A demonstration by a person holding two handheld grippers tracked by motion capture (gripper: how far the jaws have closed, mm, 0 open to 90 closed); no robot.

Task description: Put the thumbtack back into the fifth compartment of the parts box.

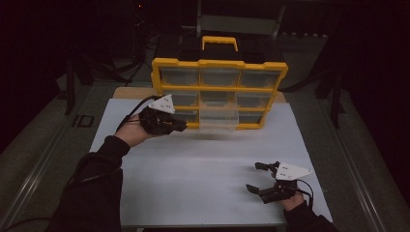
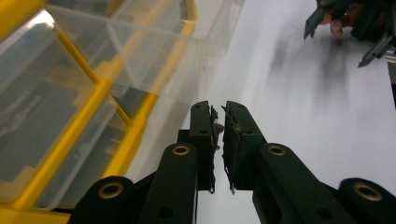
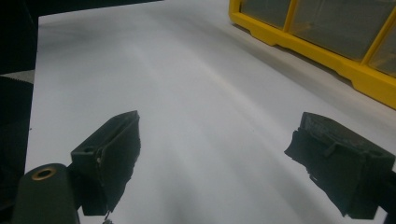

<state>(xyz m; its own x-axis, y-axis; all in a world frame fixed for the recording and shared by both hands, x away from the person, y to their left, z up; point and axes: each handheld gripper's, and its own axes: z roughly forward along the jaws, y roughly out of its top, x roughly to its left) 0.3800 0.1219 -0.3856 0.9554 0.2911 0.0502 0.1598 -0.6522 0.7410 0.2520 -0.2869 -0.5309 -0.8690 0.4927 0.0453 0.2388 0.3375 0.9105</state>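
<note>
Left claw (image 1: 180,126), jaws together, hovers beside the yellow organizer's (image 1: 218,63) pulled-out clear drawer (image 1: 219,119); right claw (image 1: 257,177) gapes well apart.

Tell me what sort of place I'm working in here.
Probably a lab or workshop recording bench, dimly lit: a white-topped table, a yellow parts organizer with clear drawers standing on it, one drawer pulled out, and dark stands and a shelf behind.

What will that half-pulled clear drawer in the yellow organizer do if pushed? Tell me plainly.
The clear drawer juts from the bottom row of the upright yellow organizer, so it probably slides back in easily. It looks like thin, stiff plastic and seems empty, so likely light. A hard shove might rock the organizer, which stands on its narrow edge.
</note>
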